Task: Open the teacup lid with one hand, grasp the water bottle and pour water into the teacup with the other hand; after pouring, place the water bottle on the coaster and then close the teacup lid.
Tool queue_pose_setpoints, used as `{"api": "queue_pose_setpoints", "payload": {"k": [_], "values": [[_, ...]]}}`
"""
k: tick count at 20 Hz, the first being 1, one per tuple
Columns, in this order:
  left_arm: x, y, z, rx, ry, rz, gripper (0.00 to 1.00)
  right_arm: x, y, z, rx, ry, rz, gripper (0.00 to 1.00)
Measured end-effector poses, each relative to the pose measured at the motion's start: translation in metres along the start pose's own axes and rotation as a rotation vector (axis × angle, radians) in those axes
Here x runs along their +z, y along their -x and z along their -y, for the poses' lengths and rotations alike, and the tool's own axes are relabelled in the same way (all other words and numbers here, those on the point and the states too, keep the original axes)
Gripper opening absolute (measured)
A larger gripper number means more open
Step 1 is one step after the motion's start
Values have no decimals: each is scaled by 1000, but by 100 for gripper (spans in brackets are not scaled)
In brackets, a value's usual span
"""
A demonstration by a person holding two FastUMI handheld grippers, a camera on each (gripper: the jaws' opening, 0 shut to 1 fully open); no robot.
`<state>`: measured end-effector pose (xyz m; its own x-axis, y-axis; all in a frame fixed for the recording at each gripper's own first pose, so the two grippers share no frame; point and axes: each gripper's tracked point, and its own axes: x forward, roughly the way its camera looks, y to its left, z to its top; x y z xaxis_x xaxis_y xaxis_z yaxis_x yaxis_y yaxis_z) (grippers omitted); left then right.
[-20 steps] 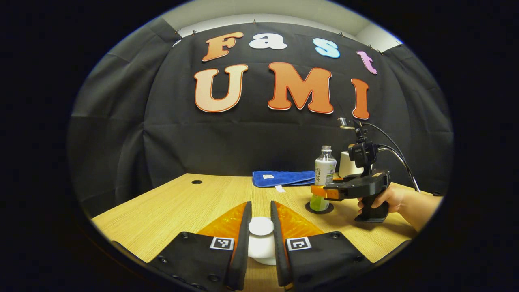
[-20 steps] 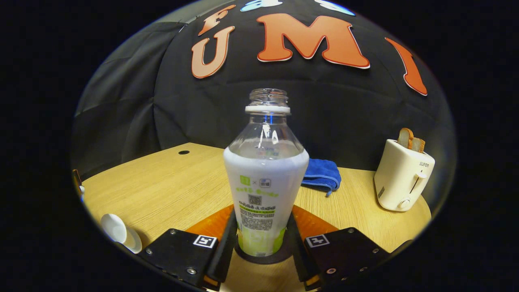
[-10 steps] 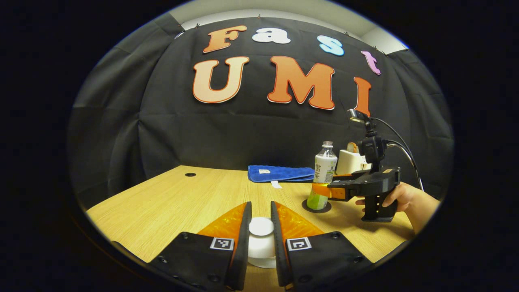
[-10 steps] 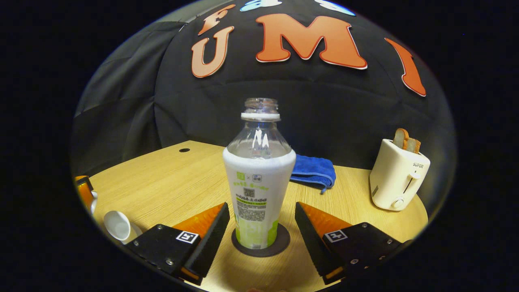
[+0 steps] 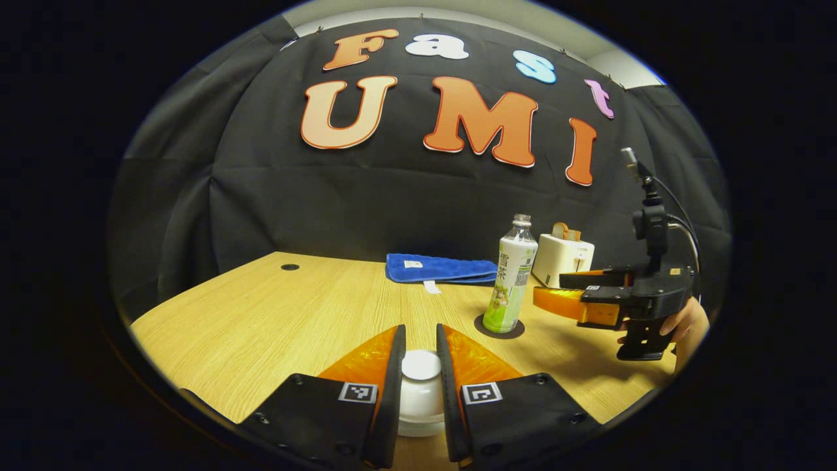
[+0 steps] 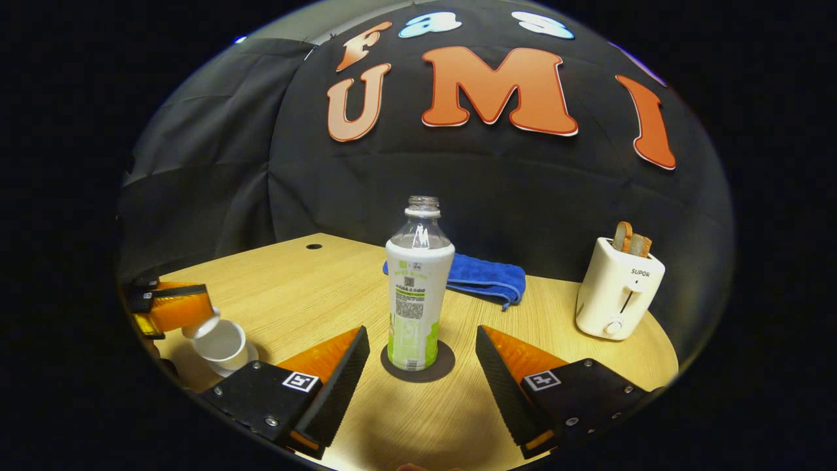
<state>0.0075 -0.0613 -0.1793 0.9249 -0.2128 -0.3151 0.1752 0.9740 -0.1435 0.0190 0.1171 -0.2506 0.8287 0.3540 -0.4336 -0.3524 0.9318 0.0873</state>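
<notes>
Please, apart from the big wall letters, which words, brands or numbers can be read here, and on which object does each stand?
"SUPOR": on the front of the white toaster.
Water bottle wrap: the print is too small to read.
Blue cloth tag: too small to read.

Recording booth: black cloth wall (image 6: 196, 196), wooden table (image 6: 314, 294), toaster (image 6: 618, 288).

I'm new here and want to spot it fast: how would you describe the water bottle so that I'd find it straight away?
Look at the wooden table before the black cloth wall. Near its middle, in front of a folded blue towel and left of a cream toaster, lies a dark round coaster. The bottle stands upright on it: clear, capless, wrapped in a white-and-green label.
</notes>
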Motion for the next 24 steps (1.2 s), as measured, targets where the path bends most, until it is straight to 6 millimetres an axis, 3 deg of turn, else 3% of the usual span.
{"api": "queue_pose_setpoints", "payload": {"k": [3, 10, 14, 17, 21, 24], "values": [[-12, -6, 5, 7, -13, -28, 32, -2, 12, -3, 19, -5, 22, 98], [-24, -14, 7, 38, -88, -43, 33, -27, 26, 15, -11, -21, 4, 98], [-22, -10, 4, 56, -80, -45, 38, -21, 37, 25, -30, -38, 23, 99], [-4, -5, 0, 81, -97, 9, 61, -12, 45, 27, -40, -47, 51, 98], [34, 5, -15, 159, -118, 88, 79, -1, 58, 41, -137, -16, 78, 98], [64, 12, -16, 158, -88, 139, 93, 15, 67, 36, -162, -20, 111, 98]]}}
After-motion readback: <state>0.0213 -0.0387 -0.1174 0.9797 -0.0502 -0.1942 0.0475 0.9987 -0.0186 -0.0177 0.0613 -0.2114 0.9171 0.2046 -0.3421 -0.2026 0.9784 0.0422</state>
